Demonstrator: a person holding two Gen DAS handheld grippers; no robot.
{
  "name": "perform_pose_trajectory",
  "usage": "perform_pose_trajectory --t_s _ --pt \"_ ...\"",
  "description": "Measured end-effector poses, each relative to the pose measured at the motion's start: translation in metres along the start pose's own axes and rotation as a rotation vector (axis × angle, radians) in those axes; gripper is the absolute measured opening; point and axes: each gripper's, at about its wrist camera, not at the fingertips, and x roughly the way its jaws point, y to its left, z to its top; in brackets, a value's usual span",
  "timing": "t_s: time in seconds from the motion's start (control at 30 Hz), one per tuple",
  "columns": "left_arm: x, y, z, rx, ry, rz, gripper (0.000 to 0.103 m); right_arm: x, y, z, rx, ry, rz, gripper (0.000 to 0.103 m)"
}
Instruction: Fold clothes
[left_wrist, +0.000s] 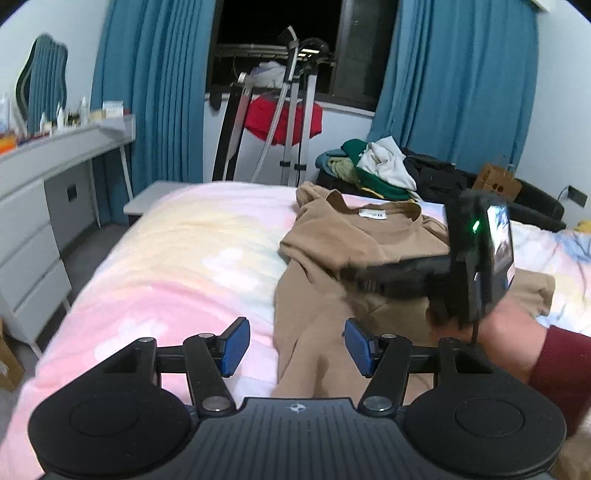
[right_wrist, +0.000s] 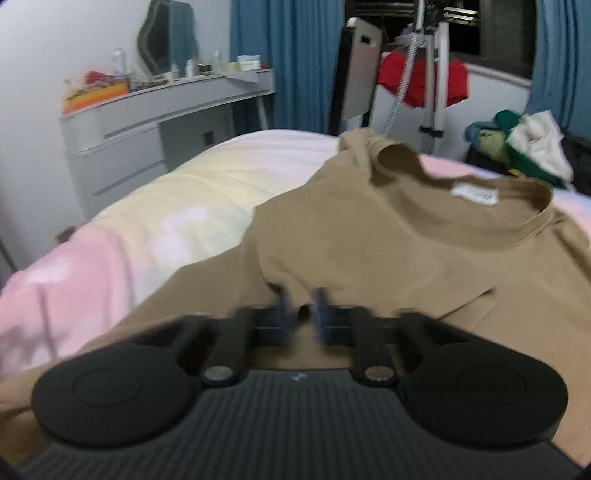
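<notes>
On the bed (left_wrist: 155, 258), over its pink and pale yellow cover, a tan shirt (left_wrist: 332, 236) lies spread with its collar and white label (left_wrist: 373, 213) toward the far edge, near the window. Left tongs (left_wrist: 293, 347) hang released just above the cloth, blue pads wide apart, one over the bed cover and the other over the shirt's side edge, holding nothing. Right tongs (right_wrist: 303, 314) are blurred, their pads drawn close together with a small fold of the shirt (right_wrist: 388, 236) between them; they appear clenched on the cloth near its middle left part. From the left view, the right tongs (left_wrist: 354, 278) reach across the shirt, held by a hand (left_wrist: 506, 332) in a dark red sleeve (left_wrist: 565, 369). Beyond the bed, a pile of clothes (left_wrist: 376, 166) sits by blue curtains (left_wrist: 454, 85), and a grey dresser (left_wrist: 33, 206) stands to the left.
</notes>
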Motion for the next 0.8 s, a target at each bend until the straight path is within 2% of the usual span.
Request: perform_pose_trajectory --t_s 0.13,0.27,0.37,0.53,0.7,0.73,0.77,0.8 --pt "-0.002 -0.003 -0.001 -0.004 0.008 -0.006 0.06 -0.006 -0.021 0.022 0.082 -0.08 -0.041 0.005" --pt "0.006 -0.015 -0.002 0.016 0.019 -0.021 0.06 0.011 -0.061 0.051 0.198 -0.108 -0.102 0.005" --pt "0.013 -0.011 -0.002 -0.005 0.038 -0.034 0.06 0.042 -0.089 0.06 0.291 -0.057 -0.146 0.005" --pt "0.026 -0.004 -0.003 -0.042 0.069 -0.057 0.06 0.08 -0.109 0.046 0.362 0.015 -0.167 0.005" --pt "0.039 0.002 -0.004 -0.079 0.101 -0.079 0.06 0.049 -0.109 0.033 0.458 0.008 -0.114 0.01" --pt "0.041 0.004 -0.004 -0.086 0.107 -0.084 0.06 0.036 -0.106 0.032 0.452 0.013 -0.107 0.015" --pt "0.044 0.005 -0.004 -0.093 0.113 -0.088 0.06 0.02 -0.101 0.03 0.445 0.011 -0.098 0.025" --pt "0.044 0.006 -0.004 -0.101 0.115 -0.096 0.06 0.001 -0.095 0.027 0.434 0.001 -0.087 0.03"
